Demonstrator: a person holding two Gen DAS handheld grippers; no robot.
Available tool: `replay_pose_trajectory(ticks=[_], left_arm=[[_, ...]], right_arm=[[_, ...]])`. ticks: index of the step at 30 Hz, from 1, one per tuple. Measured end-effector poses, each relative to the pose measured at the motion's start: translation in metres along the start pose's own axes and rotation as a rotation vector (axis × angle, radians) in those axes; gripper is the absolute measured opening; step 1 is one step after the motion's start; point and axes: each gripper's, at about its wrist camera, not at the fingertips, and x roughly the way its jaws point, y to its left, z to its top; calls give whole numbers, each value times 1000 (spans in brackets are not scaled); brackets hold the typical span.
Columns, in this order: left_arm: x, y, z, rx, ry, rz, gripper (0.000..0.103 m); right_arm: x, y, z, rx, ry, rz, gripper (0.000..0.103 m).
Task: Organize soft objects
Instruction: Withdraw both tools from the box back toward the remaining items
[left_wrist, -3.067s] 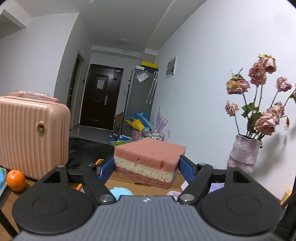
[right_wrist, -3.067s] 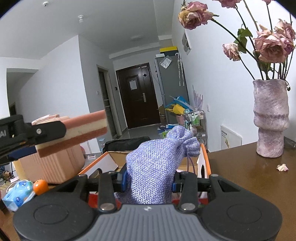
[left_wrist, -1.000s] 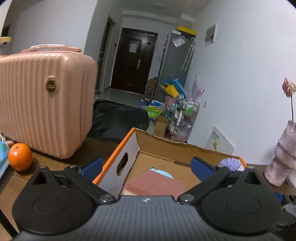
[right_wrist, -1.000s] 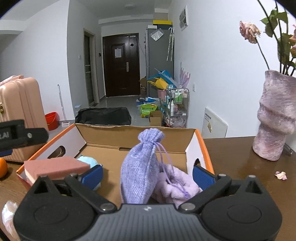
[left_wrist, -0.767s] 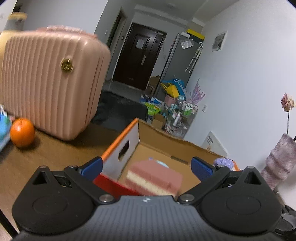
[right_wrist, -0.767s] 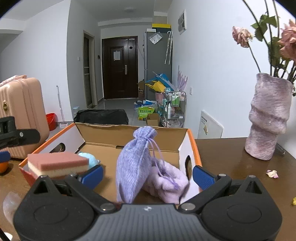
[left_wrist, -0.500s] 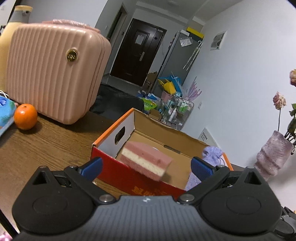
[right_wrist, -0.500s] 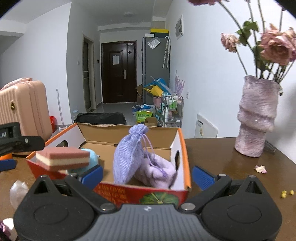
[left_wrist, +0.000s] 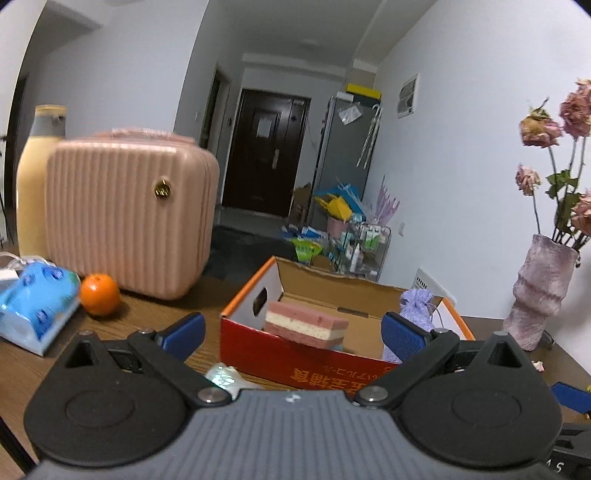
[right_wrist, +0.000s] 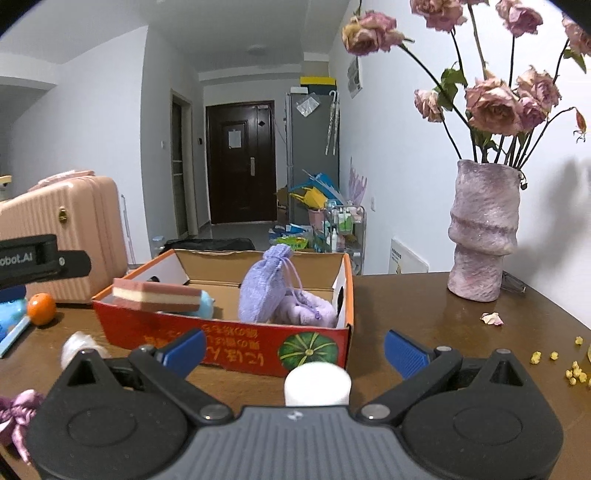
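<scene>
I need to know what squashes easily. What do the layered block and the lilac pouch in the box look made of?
Layered block: looks like matte sponge foam, in pink and cream layers. Lilac pouch: looks like coarse woven fabric, with visible weave and a drawstring-gathered neck.

Blue soft item (right_wrist: 207, 303) mostly hidden under layered sponge (right_wrist: 157, 294). White object (right_wrist: 317, 384) base hidden behind claw body. Purple ribbon item (right_wrist: 16, 410) cut by frame edge. Tissue pack (left_wrist: 35, 301) blurred. Box (left_wrist: 317, 363) lettering unreadable.
</scene>
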Motion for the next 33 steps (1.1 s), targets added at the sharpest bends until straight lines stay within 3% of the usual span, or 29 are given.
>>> replay_pose_trajectory(ticks=[33], left_arm=[[-118, 58, -37, 175, -37, 7, 103]], right_arm=[[-120, 49, -62, -33, -47, 102, 103]])
